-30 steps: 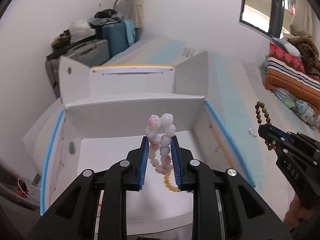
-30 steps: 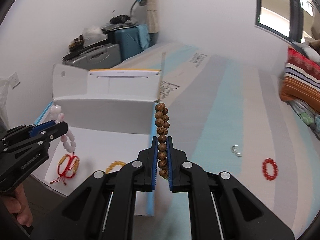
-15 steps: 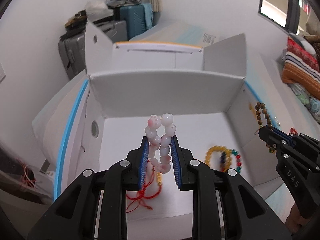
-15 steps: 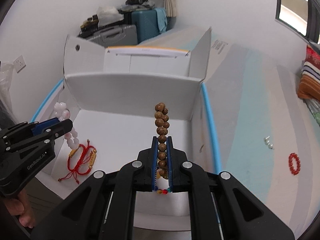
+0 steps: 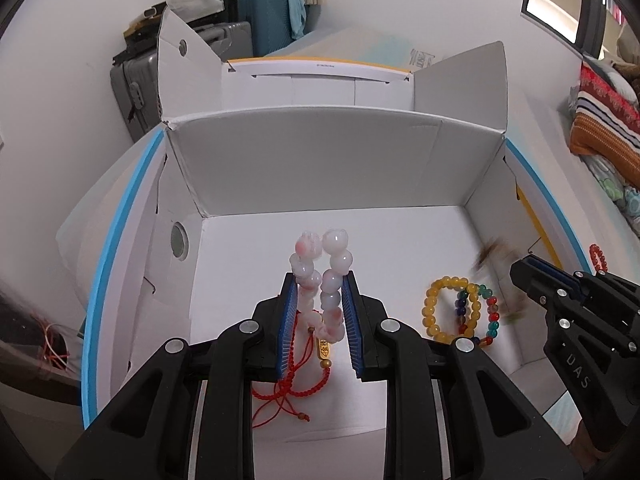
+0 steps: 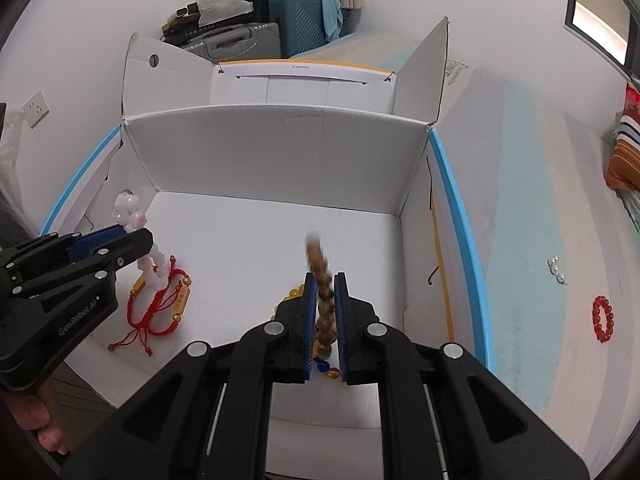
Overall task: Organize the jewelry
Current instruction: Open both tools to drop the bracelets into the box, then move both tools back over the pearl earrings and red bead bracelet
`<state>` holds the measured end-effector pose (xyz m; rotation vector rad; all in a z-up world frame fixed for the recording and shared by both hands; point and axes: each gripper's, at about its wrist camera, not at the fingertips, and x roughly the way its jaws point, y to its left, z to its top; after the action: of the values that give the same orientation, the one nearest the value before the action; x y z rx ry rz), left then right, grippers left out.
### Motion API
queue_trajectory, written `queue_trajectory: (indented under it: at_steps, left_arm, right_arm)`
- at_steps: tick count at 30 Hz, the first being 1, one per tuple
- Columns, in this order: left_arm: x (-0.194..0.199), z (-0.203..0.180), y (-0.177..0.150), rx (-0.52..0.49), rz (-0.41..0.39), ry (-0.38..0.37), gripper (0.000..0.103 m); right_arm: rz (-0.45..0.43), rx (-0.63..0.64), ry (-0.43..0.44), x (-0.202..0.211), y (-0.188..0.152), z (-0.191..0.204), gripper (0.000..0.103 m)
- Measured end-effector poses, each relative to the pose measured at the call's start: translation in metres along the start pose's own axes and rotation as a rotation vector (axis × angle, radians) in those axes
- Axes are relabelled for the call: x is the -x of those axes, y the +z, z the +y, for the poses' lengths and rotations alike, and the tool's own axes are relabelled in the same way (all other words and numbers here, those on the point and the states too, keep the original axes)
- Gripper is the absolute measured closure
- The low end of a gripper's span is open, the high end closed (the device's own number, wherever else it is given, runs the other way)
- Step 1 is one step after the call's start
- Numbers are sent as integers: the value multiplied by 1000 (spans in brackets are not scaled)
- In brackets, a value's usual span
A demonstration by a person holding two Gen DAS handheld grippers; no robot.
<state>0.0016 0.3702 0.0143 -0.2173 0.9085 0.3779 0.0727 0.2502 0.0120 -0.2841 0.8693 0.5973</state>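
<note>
My left gripper (image 5: 320, 280) hangs over the open white cardboard box (image 5: 320, 168). Its jaws are opening, but the pads still press a pink-and-white bead bracelet (image 5: 332, 264) that stands upright between them. To its right, my right gripper (image 6: 324, 276) is also opening over the box floor. A brown wooden bead bracelet (image 6: 322, 280) is blurred between the right pads with small gaps on both sides. On the box floor lie a red cord bracelet (image 5: 296, 392), a yellow bead bracelet (image 5: 430, 312) and a multicoloured one (image 5: 490, 320).
The box's flaps stand up at the back and sides (image 6: 424, 72). On the pale bed cover right of the box lie a red bead bracelet (image 6: 603, 318) and small pearl pieces (image 6: 556, 270). Suitcases (image 5: 264, 20) stand against the far wall. A striped cushion (image 5: 600, 120) is at far right.
Both grippers came down and forward over the box, so its floor and the bracelets on it came into view. The right jaws have parted a little and the brown bracelet is now blurred.
</note>
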Motion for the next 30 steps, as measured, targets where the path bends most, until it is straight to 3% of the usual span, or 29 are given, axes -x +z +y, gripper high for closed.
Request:
queue_trajectory:
  at_steps: [1, 3, 8, 13, 21, 30]
  left_arm:
    - [0, 0, 0, -2, 0, 0, 77]
    - [3, -1, 1, -1, -6, 5, 76]
    - [13, -7, 1, -1, -39, 17, 51]
    - [27, -17, 5, -10, -82, 35, 29]
    - [48, -39, 7, -22, -132, 42, 8]
    - [64, -89, 13, -61, -163, -4, 6]
  right_arm:
    - [-3, -2, 3, 1, 0, 0, 86]
    - [-25, -9, 3, 7, 1, -1, 55]
    - [-93, -29, -14, 29, 3, -10, 31]
    - [-135, -53, -38, 48, 6, -28, 21]
    - [-174, -96, -75, 73, 2, -61, 9]
    - [-198, -148, -135, 102, -14, -115, 8]
